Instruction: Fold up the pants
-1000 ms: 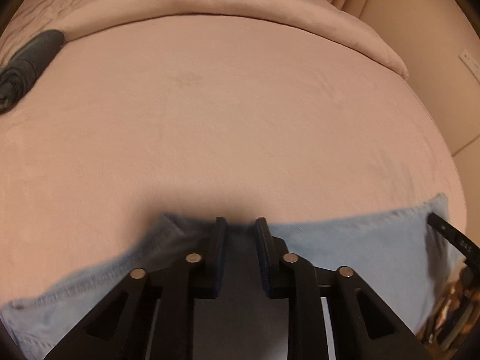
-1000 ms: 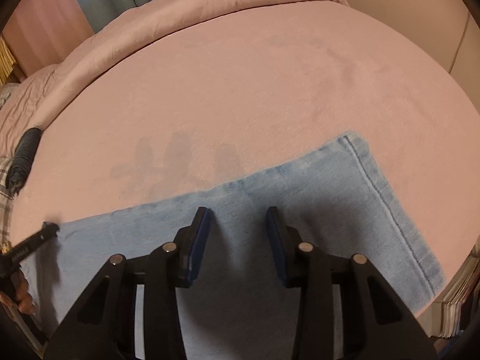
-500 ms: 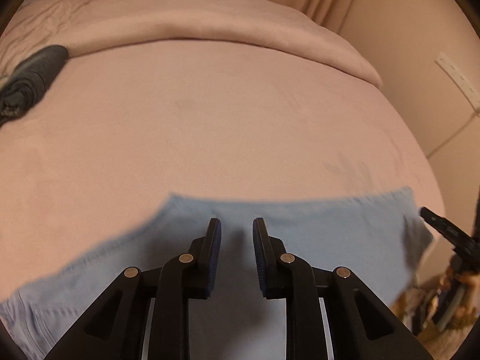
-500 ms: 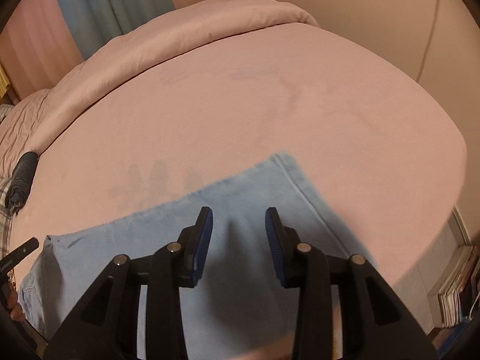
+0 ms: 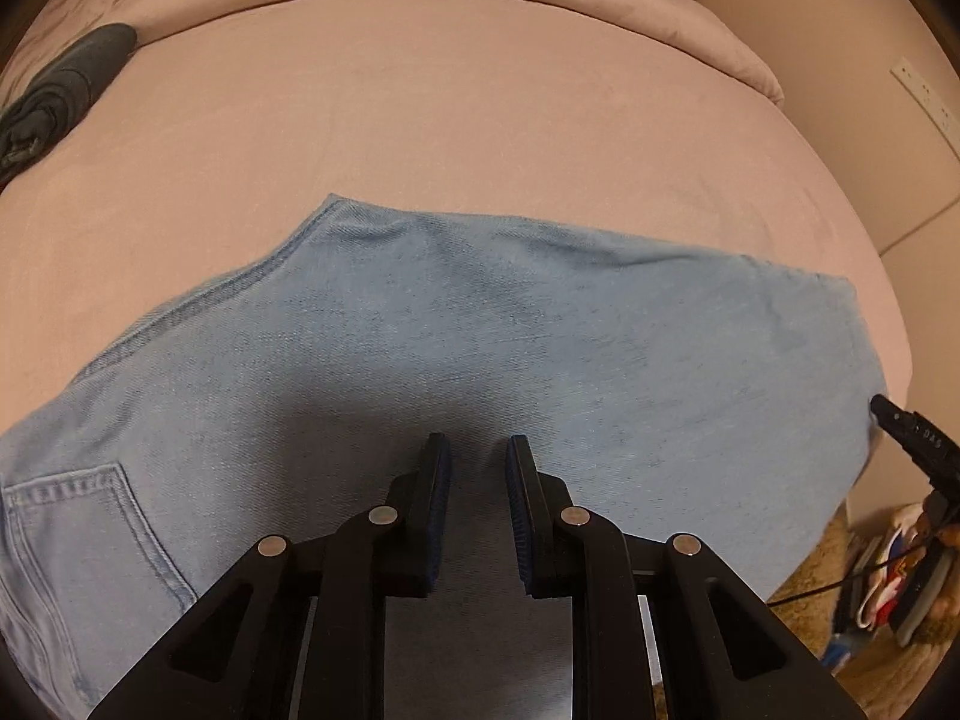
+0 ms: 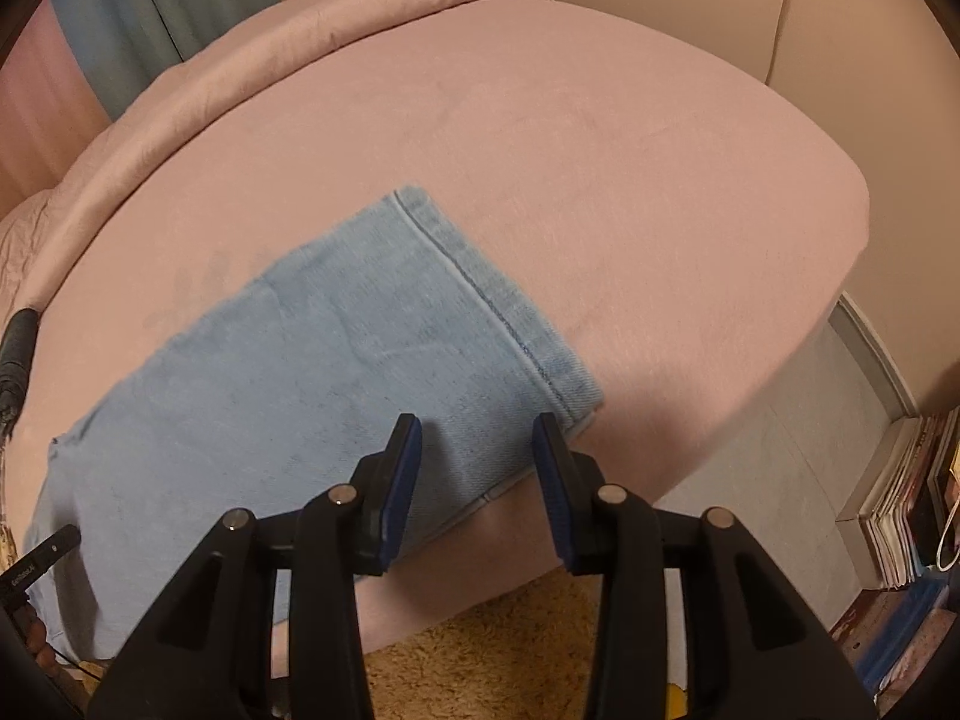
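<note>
Both black two-finger grippers, left [image 5: 471, 456] and right [image 6: 477, 435], hover parted and empty over the light-blue denim pants [image 6: 336, 360] (lower centre), so I judge a fold finished and fresh grips come next.

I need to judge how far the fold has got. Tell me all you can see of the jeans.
The jeans are light blue denim, lying flat in a long band on the pink bed cover near its front edge. A stitched back pocket shows at one end, a hemmed leg end at the other. Both the left tongs and right tongs hover open above them, gripping nothing.
</note>
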`<action>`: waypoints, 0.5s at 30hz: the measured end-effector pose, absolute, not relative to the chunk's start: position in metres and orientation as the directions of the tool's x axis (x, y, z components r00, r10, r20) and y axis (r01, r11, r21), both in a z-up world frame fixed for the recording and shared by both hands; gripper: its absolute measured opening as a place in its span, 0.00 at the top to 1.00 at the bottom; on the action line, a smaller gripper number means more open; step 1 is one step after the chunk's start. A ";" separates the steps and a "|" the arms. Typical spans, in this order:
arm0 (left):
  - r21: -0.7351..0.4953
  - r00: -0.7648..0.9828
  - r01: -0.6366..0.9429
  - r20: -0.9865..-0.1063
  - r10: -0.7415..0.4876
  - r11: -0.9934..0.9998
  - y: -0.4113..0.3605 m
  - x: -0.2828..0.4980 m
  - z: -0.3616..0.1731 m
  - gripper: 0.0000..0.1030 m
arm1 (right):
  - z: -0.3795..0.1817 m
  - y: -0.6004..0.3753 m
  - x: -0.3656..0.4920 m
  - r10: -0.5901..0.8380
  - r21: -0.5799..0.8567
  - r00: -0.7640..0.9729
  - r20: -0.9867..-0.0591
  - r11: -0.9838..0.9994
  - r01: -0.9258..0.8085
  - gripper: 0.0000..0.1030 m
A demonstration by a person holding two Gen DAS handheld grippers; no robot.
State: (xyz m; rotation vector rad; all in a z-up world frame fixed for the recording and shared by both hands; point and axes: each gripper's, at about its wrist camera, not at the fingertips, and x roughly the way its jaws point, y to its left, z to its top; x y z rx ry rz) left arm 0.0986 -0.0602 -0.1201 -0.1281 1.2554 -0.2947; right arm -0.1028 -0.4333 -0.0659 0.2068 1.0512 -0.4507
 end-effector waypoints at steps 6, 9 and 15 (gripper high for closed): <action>-0.253 0.265 0.141 -0.922 -0.282 0.957 -0.071 0.106 -0.123 0.81 | -0.072 -0.434 -0.100 -0.257 -0.044 0.412 -0.874 0.887 0.461 0.62; -0.263 0.260 0.134 -0.921 -0.290 0.956 -0.068 0.109 -0.123 0.81 | -0.074 -0.432 -0.101 -0.253 -0.035 0.420 -0.872 0.887 0.460 0.62; -0.261 0.257 0.141 -0.922 -0.290 0.955 -0.068 0.109 -0.123 0.81 | -0.075 -0.431 -0.105 -0.266 -0.050 0.417 -0.869 0.886 0.461 0.62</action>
